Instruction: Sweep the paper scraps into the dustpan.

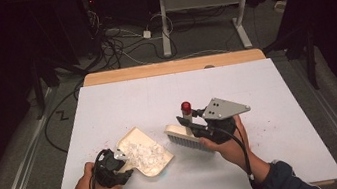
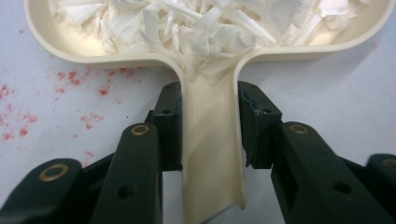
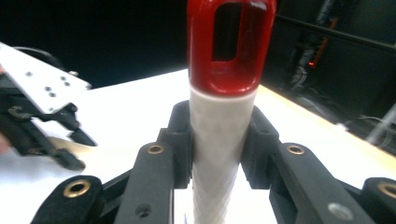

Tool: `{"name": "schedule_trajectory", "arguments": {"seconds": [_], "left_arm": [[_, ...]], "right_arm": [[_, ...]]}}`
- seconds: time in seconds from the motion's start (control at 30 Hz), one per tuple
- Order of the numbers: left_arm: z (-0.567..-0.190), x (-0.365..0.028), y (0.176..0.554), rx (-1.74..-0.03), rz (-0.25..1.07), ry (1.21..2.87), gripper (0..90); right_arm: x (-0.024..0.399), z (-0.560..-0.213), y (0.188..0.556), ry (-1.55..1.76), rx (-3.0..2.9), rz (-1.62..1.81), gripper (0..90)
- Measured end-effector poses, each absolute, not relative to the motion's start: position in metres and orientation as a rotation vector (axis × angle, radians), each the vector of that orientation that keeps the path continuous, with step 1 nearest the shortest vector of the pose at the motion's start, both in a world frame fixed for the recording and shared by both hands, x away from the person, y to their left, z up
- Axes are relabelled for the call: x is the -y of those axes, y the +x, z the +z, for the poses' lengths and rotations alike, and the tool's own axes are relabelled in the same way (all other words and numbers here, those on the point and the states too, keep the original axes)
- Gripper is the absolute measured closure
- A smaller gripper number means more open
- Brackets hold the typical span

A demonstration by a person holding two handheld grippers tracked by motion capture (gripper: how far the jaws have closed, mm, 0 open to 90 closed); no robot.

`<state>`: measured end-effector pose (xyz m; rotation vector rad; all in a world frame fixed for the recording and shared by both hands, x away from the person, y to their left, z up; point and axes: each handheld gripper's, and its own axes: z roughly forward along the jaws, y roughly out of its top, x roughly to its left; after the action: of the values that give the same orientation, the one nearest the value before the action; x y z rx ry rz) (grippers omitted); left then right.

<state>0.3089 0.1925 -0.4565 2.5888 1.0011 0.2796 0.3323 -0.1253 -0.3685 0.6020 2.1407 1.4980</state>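
A cream dustpan (image 1: 135,140) lies on the white table, heaped with white paper scraps (image 1: 146,154). My left gripper (image 1: 125,165) is shut on the dustpan's handle (image 2: 212,163), one pad pressed against each side; the scraps (image 2: 201,28) pile up just beyond the jaws. My right gripper (image 1: 188,122) is shut on a brush's white handle (image 3: 217,177), which stands upright with its red end (image 3: 201,56) on top. The brush's white bristle head (image 1: 183,140) rests on the table just right of the dustpan.
Red specks (image 2: 70,79) dot the white sheet (image 1: 255,81) around the dustpan. A wooden table edge (image 1: 172,67) runs along the far side. Beyond it are floor cables (image 1: 118,41) and another table's legs (image 1: 164,24).
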Motion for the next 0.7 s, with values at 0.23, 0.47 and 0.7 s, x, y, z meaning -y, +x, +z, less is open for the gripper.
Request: {"name": "schedule_trajectory", "arguments": {"seconds": [0.23, 0.47, 0.7], "left_arm": [[-0.457, -0.191, 0.309, -0.999, 0.284, 2.586, 63.0], [-0.457, -0.192, 0.309, -0.991, 0.278, 2.585, 63.1], [-0.457, -0.193, 0.309, -0.993, 0.274, 2.583, 63.0]], "right_arm": [[0.098, -0.370, 0.324, 0.523, -2.172, 1.527, 70.0], [0.097, -0.355, 0.324, 0.493, -2.134, 1.602, 70.0], [0.114, -0.345, 0.329, 0.527, -2.076, 1.648, 70.0]]}}
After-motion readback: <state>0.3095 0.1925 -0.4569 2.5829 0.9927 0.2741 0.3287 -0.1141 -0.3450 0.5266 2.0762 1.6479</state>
